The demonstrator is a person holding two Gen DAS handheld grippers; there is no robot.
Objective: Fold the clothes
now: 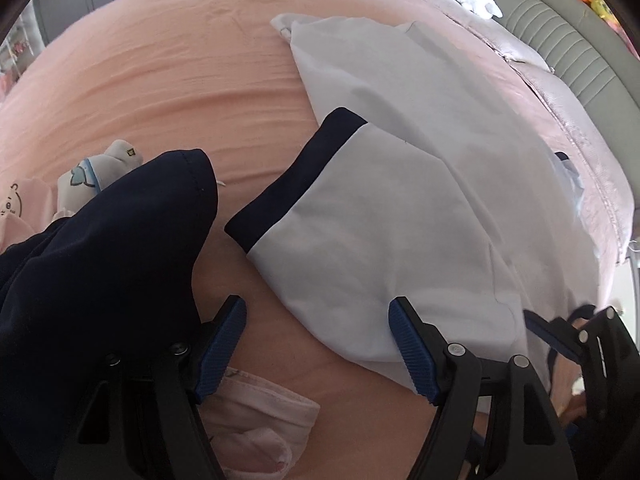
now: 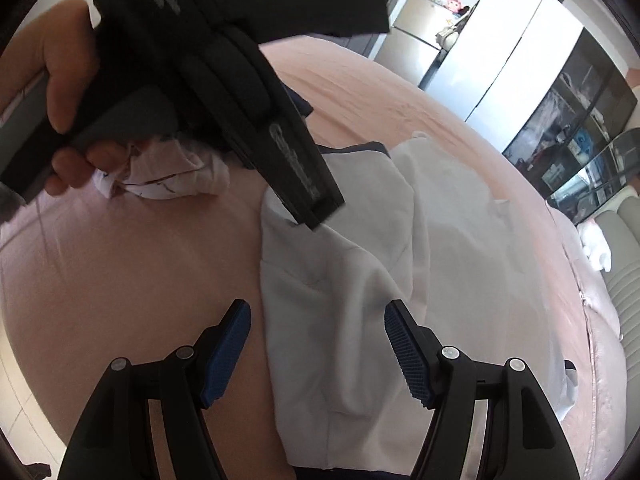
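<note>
A white shirt (image 1: 400, 208) with a navy-cuffed sleeve (image 1: 296, 184) folded over its body lies flat on the pink bed (image 1: 160, 80).

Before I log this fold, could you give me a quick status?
Both grippers open, empty. White shirt part-folded on bed. Navy garment beside it.

Two grippers (image 1: 318, 344), one white shirt (image 1: 400, 208), one bed (image 1: 160, 80).

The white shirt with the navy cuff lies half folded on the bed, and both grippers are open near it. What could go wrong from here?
1. The folded sleeve rests loosely on the white shirt; a nudge from the open left gripper could undo it.
2. The dark navy garment lies close beside that gripper and might be caught by mistake.
3. The right gripper straddles the shirt's edge and may pinch the pink bedsheet too.
</note>
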